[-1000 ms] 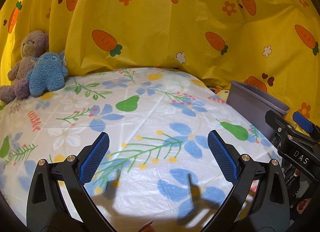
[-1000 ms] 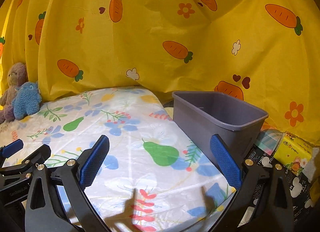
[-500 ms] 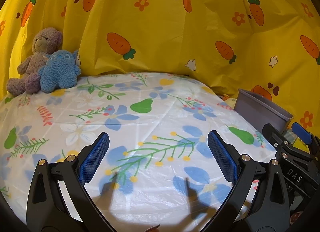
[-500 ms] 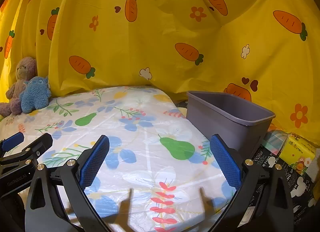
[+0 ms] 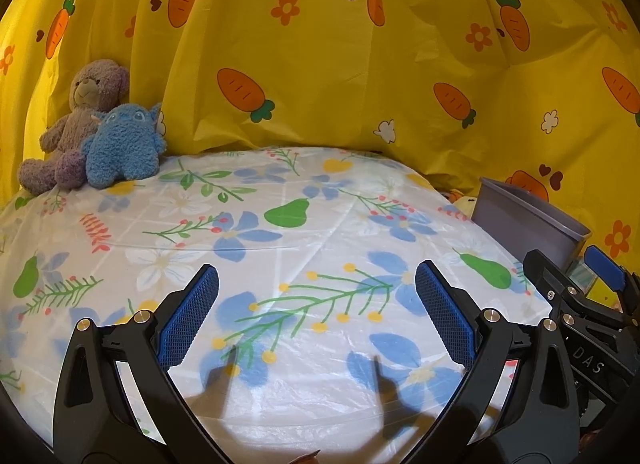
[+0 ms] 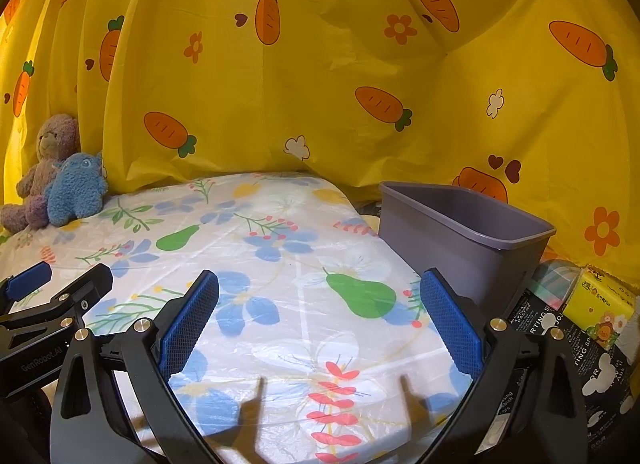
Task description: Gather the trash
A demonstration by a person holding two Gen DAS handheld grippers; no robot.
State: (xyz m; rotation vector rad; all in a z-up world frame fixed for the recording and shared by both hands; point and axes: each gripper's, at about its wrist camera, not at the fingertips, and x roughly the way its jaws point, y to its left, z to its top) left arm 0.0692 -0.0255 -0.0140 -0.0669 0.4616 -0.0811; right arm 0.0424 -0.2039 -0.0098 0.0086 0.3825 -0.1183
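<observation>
A grey plastic bin (image 6: 464, 232) stands just off the right edge of the table; it also shows in the left wrist view (image 5: 524, 220). I cannot see into it. My left gripper (image 5: 316, 304) is open and empty above the floral tablecloth (image 5: 280, 232). My right gripper (image 6: 320, 304) is open and empty above the table's right part, left of the bin. Each gripper shows at the edge of the other's view. No loose trash shows on the cloth.
A purple teddy bear (image 5: 76, 124) and a blue plush (image 5: 124, 144) sit at the table's far left corner. A yellow carrot-print curtain (image 6: 320, 64) hangs behind. A yellow tissue pack (image 6: 604, 304) and black printed packaging (image 6: 560, 348) lie right of the bin.
Both views have shifted: the plush toys and bin sit further right and lower in frame. Both grippers have stayed open and empty.
</observation>
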